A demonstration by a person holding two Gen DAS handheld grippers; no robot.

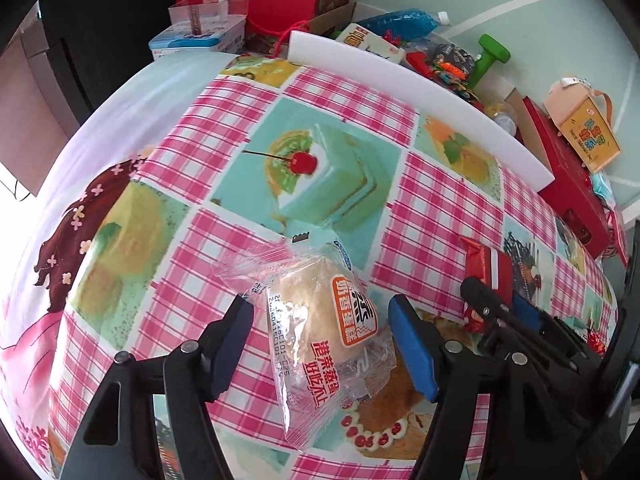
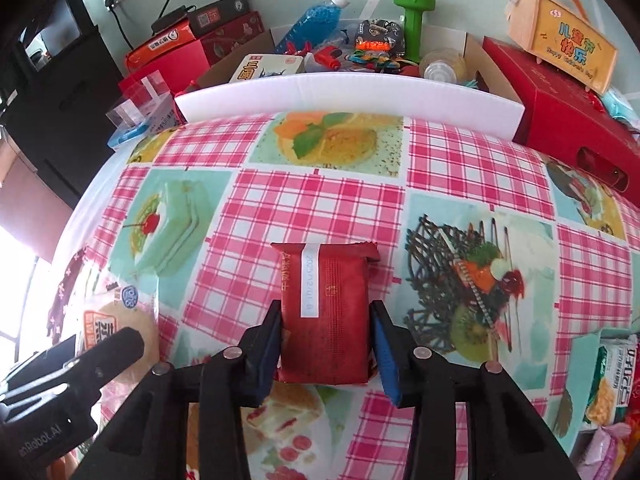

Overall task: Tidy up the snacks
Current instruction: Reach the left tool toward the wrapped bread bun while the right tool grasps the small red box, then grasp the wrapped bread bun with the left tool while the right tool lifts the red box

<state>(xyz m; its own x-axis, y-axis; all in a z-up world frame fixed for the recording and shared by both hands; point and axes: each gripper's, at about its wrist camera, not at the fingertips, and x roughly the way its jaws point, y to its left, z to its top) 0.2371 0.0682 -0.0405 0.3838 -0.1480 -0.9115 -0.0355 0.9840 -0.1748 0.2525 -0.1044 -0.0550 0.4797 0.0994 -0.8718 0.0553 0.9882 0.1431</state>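
A bun in a clear wrapper with an orange label [image 1: 332,332] lies on the checked tablecloth [image 1: 344,96]. It sits between the fingers of my left gripper [image 1: 320,306]. The right pad meets the wrapper, while a thin strip of cloth shows at the left pad. In the right wrist view my right gripper [image 2: 326,308] is shut on a dark red snack packet [image 2: 326,312], with a pad pressed on each long side. The bun [image 2: 116,320] and the left gripper [image 2: 100,360] show at lower left there. The red packet [image 1: 488,268] also shows to the right of the bun.
A white foam board [image 2: 348,92] stands along the table's far edge, with a cardboard box of toys and a green dumbbell [image 2: 414,20] behind it. A red gift box [image 2: 568,120] sits far right. More snack packets [image 2: 612,384] lie at the right edge.
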